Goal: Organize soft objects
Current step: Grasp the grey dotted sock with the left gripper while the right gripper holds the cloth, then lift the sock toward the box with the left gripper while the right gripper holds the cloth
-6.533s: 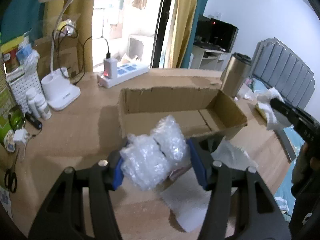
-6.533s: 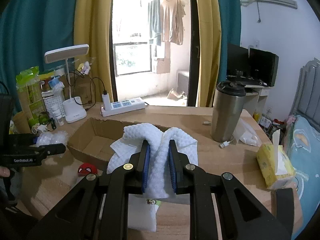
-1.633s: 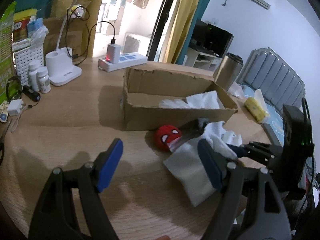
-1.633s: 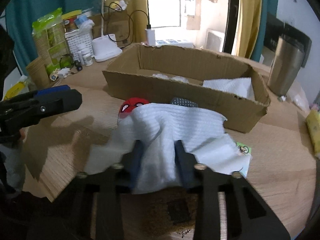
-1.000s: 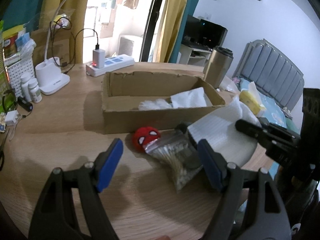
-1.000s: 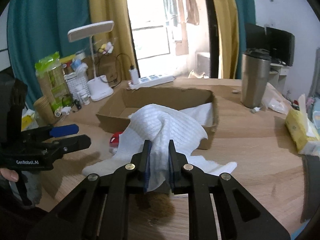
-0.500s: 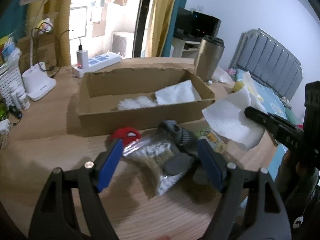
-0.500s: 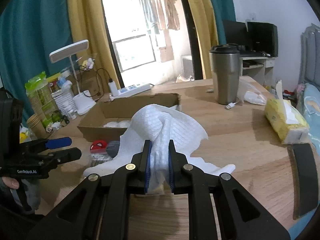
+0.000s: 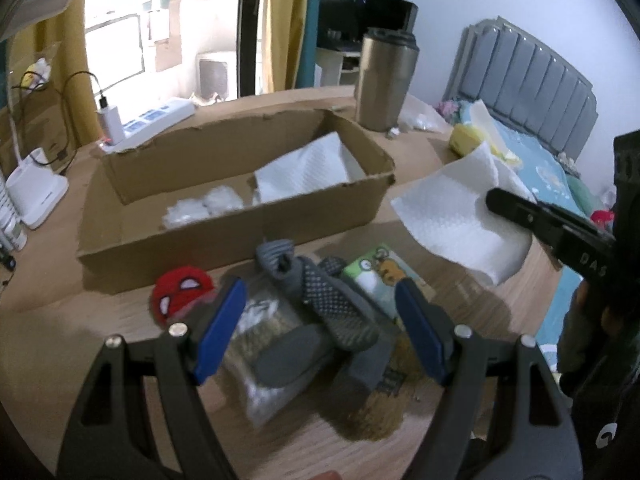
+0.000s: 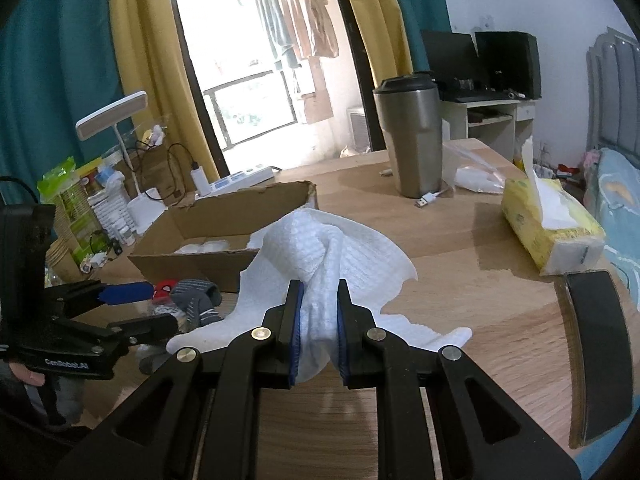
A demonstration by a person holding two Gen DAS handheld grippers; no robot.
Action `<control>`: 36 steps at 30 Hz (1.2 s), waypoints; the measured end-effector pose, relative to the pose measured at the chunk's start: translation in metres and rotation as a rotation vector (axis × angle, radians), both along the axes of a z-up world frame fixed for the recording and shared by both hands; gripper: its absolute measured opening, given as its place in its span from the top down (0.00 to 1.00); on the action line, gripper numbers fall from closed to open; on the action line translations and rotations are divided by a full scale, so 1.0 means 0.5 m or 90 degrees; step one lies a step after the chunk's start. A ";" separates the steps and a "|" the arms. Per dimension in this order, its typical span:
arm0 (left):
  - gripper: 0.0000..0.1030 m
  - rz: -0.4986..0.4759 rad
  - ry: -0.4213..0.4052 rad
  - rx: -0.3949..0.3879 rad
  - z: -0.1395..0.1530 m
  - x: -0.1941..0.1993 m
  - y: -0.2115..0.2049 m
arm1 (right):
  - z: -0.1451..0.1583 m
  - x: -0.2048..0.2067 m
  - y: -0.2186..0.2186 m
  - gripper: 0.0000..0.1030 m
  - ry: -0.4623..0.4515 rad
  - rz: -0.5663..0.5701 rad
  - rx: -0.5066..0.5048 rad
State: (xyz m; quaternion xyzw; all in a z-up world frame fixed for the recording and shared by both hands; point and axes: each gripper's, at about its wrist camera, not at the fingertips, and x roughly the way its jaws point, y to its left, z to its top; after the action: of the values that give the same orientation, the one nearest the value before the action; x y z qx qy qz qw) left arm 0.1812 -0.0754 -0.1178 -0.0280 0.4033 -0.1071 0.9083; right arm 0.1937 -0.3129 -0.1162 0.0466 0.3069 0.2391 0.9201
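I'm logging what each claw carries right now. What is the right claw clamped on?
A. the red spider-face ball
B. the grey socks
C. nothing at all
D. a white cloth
D: the right claw is shut on the white cloth, which bunches between its blue pads and drapes forward, while the grey socks and the red ball lie on the table by the cardboard box.

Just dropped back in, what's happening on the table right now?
A person is sorting soft things into the cardboard box, a gripper in each hand. The right gripper is shut on a white towel, held up off the table to the right of the box. The left gripper, jaws open and holding nothing, hovers over the grey socks in front of the box, beside a red spider-face ball. Another white cloth and some clear wrap already lie in the box.
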 end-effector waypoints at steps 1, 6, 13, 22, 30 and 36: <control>0.24 -0.003 0.005 0.005 -0.005 0.006 -0.008 | -0.002 0.002 -0.004 0.84 0.001 0.001 0.003; 0.24 -0.010 0.036 0.025 -0.029 0.034 -0.030 | -0.015 0.010 -0.020 0.84 0.008 -0.001 0.012; 0.24 -0.021 0.067 0.061 -0.061 0.056 -0.050 | -0.025 0.021 -0.035 0.84 0.014 -0.007 0.021; 0.24 0.028 0.095 0.130 -0.089 0.087 -0.037 | -0.025 0.024 -0.032 0.84 0.014 -0.001 0.022; 0.35 -0.023 0.075 0.143 -0.097 0.100 -0.073 | -0.019 0.022 -0.037 0.84 0.011 -0.010 0.018; 0.62 -0.035 0.066 0.133 -0.091 0.101 -0.070 | -0.014 0.020 -0.034 0.84 0.010 -0.012 0.014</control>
State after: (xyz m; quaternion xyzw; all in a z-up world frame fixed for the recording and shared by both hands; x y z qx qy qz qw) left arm 0.2316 -0.1104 -0.1633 0.0723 0.4594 -0.0880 0.8809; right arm 0.2038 -0.3297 -0.1234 0.0618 0.3106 0.2332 0.9194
